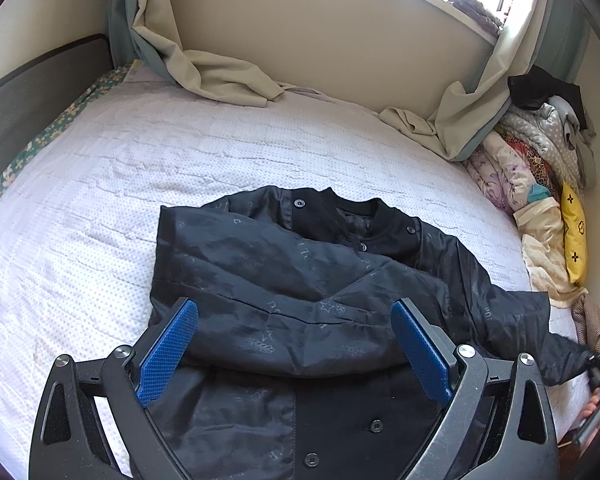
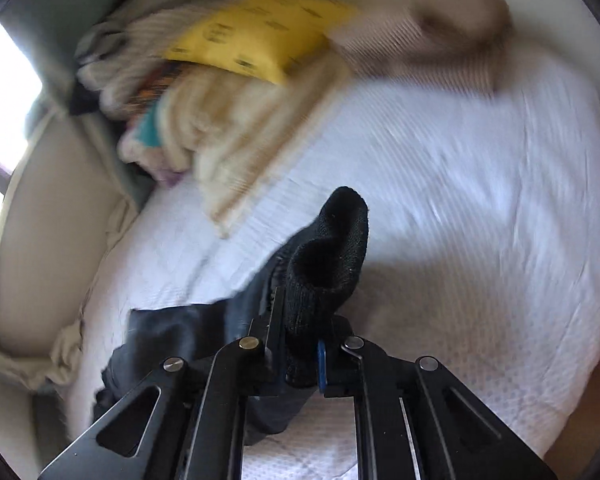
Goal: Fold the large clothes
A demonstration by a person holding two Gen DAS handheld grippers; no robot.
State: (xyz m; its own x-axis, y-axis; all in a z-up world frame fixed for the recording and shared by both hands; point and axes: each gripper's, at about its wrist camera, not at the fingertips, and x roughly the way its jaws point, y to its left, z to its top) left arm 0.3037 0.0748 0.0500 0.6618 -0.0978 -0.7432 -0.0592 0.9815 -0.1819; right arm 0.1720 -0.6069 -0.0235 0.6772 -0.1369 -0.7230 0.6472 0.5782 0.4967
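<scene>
Jacket (image 1: 300, 280) lies on the white bed (image 1: 100, 184), one sleeve folded across its front, under the left gripper (image 1: 296, 344) with jaws spread, while the right gripper (image 2: 300, 344) pinches its ribbed cuff (image 2: 332, 264).

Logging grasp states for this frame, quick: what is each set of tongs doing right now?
Left tongs: open, hovering over the black jacket, gripping nothing.
Right tongs: shut on the jacket's knit cuff.
</scene>
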